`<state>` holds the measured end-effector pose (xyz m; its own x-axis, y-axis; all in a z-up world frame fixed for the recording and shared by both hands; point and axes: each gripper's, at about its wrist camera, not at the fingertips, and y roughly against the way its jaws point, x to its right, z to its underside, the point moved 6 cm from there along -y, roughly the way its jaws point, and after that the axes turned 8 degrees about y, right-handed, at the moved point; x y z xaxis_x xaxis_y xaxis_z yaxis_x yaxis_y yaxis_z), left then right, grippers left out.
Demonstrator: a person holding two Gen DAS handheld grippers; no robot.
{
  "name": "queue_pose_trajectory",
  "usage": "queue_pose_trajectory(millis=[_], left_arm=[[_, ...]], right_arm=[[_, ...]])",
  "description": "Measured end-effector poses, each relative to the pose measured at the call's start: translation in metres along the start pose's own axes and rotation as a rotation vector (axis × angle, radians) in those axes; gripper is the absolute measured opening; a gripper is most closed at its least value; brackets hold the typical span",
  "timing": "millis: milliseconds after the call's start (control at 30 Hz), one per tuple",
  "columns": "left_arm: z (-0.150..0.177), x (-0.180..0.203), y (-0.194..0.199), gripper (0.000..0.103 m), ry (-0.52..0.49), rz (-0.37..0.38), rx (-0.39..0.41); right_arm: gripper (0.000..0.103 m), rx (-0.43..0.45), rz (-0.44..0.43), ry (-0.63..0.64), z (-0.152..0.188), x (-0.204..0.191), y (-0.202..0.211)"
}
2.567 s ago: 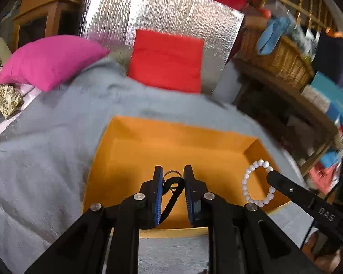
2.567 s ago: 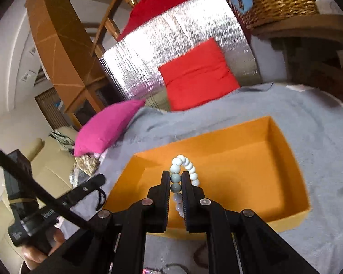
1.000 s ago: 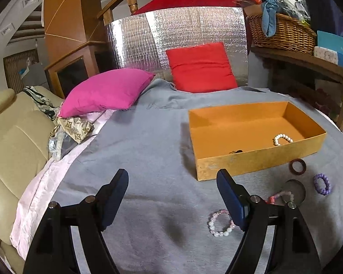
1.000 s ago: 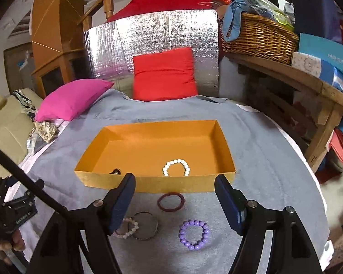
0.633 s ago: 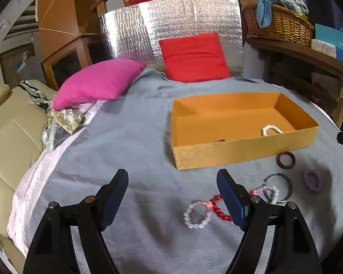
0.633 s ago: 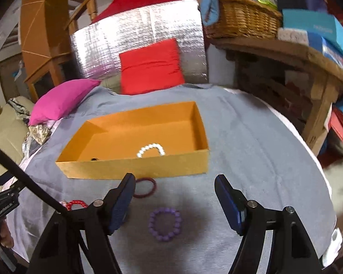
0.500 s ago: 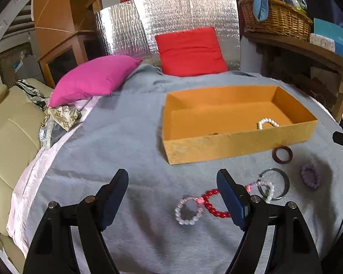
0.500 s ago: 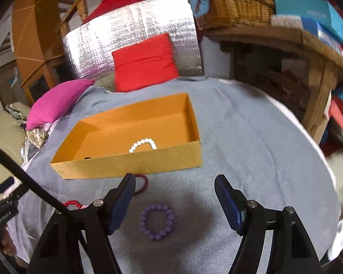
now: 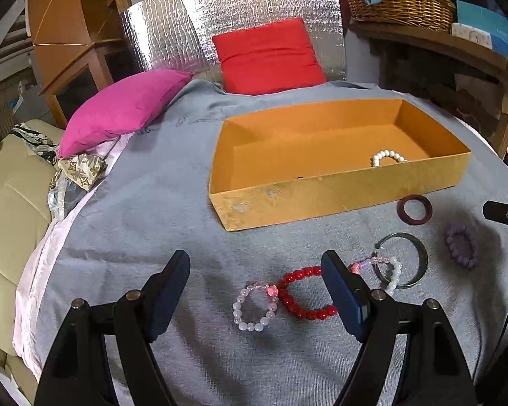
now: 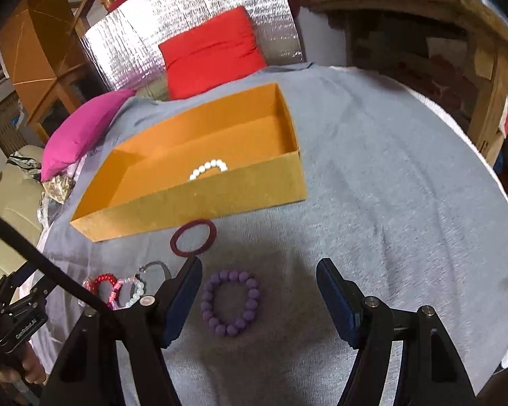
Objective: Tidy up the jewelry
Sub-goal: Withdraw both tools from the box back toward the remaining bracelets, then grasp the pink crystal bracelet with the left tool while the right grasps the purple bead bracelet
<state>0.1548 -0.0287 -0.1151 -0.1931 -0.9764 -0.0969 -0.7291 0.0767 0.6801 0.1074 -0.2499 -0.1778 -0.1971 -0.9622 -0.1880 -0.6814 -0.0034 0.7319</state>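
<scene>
Both tools are spread wide and holding nothing. The left tool [image 9: 254, 270] hangs over the grey-covered table [image 9: 145, 209], its jaws framing a clear-pink bracelet [image 9: 254, 306] and, touching that one's right side, a red bracelet [image 9: 304, 294]. The red one runs partly behind the right finger. Just right of that finger lies a pastel bracelet [image 9: 384, 269], overlapping a grey metal bangle [image 9: 408, 258]. Further right sits a purple bracelet [image 9: 462, 245], and between the bangle and the box, a maroon ring [image 9: 415, 209].

The orange box [image 9: 338, 196] stands beyond all of them, open on top, with a white bracelet [image 9: 387, 157] inside near its front wall, toward the right end. A small dark item shows at the rim further left, too small to tell what it is.

Over on the right, the right tool [image 10: 257, 270] sits low over the purple bracelet [image 10: 230, 304], which lies between the jaws, nearer the left finger. The maroon ring [image 10: 193, 237] rests just ahead, close to the box [image 10: 193, 206], with the white bracelet [image 10: 208, 168] peeking over the front wall. Far left, the red [image 10: 103, 280] and pastel beads [image 10: 132, 291] cluster together, partly hidden. Pink [image 9: 122, 108] and red cushions [image 9: 267, 55] sit behind.
</scene>
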Motion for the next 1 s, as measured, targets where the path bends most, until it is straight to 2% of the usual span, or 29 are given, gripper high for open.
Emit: queue_pose_trajectory(millis=[467,733,1000], left_arm=[[0.003,0.001,-0.012,0.08,-0.011,-0.024,-0.026],[0.006,-0.004,-0.012,0.08,-0.011,-0.039,-0.029],[0.01,-0.01,-0.014,0.08,-0.004,-0.037,-0.043]], right_arm=[[0.067,-0.06,-0.015,-0.004,0.009,0.004,-0.012],[0.054,-0.103,-0.021,0.013,0.018,0.001,-0.02],[0.054,-0.114,-0.013,0.014,0.02,0.0,-0.023]])
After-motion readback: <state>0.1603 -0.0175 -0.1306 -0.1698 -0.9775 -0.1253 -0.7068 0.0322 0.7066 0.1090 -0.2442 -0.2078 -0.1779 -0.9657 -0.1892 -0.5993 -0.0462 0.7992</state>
